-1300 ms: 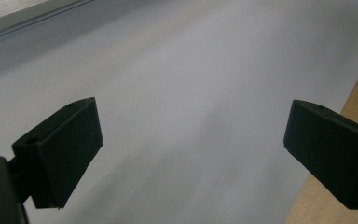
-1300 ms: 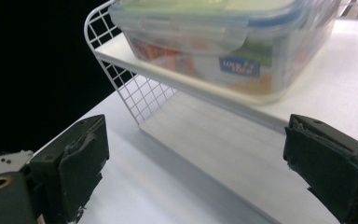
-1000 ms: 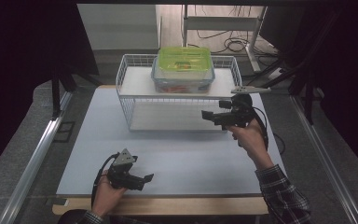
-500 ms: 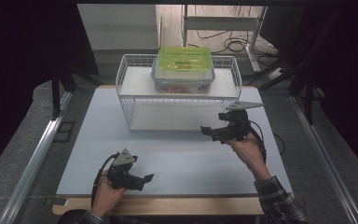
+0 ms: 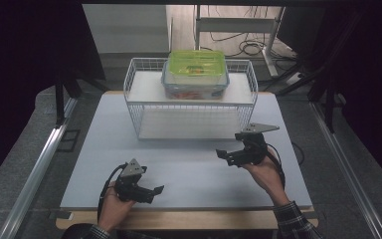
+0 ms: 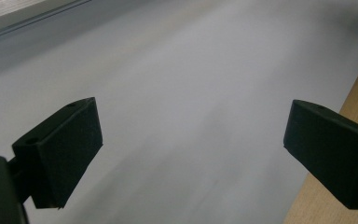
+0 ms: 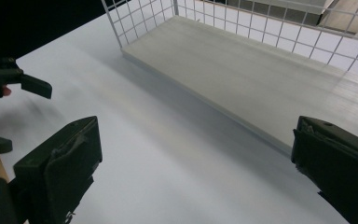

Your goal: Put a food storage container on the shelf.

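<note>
**Black jaws spread wide over a bare white tabletop**

White board covers the table (image 5: 189, 164), with a strip of pale wood along its near edge at the bottom of the high view. Lower left of that view, the left gripper (image 5: 151, 190) sits low over the board close to the wooden edge, held in a hand; its jaws stand far apart and grip nothing. The left gripper view shows the same: two black pads at the lower corners, blank white surface between them, wood at the right edge.

Right of centre in the high view, the right gripper (image 5: 227, 157) hangs just in front of the wire basket shelf (image 5: 189, 107), jaws pointing toward frame left, wide apart and empty. In the right gripper view its pads flank the white board, with the shelf's lower grey panel and wire grid across the upper right, and the left gripper at the far left edge.

On the shelf's upper tier, at top centre of the high view, rests a clear food container with a green lid (image 5: 196, 64), well apart from both grippers.
</note>
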`<state>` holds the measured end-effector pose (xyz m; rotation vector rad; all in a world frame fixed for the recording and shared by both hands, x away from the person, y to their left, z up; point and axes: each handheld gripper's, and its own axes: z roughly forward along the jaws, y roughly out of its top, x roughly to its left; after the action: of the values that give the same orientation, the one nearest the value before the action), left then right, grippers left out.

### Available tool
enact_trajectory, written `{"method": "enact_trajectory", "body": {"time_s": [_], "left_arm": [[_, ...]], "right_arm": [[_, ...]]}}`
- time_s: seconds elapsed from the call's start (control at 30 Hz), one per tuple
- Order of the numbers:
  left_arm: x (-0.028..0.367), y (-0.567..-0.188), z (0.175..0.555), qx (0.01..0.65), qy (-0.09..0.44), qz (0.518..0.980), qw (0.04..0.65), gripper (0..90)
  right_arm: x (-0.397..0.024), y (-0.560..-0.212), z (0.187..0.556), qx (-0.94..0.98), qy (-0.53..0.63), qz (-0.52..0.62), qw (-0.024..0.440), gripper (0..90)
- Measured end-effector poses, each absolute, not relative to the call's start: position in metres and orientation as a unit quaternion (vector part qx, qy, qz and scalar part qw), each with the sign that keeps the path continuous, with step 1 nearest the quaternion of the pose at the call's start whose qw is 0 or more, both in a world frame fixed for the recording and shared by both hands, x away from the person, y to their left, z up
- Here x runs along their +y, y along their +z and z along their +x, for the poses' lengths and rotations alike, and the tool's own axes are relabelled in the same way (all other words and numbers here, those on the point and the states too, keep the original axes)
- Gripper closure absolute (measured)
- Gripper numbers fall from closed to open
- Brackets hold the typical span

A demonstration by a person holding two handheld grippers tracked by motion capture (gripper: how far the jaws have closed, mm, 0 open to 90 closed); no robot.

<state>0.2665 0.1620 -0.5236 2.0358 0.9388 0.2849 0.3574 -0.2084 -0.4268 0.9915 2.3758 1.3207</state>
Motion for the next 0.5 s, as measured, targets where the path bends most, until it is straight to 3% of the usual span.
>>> {"method": "enact_trajectory", "body": {"time_s": [0.5], "left_arm": [[0.162, -0.524, 0.266, 0.374, 0.111, 0.815, 0.428, 4.1]], "right_arm": [[-0.225, -0.455, 0.341, 0.815, 0.446, 0.334, 0.158, 1.7]]}}
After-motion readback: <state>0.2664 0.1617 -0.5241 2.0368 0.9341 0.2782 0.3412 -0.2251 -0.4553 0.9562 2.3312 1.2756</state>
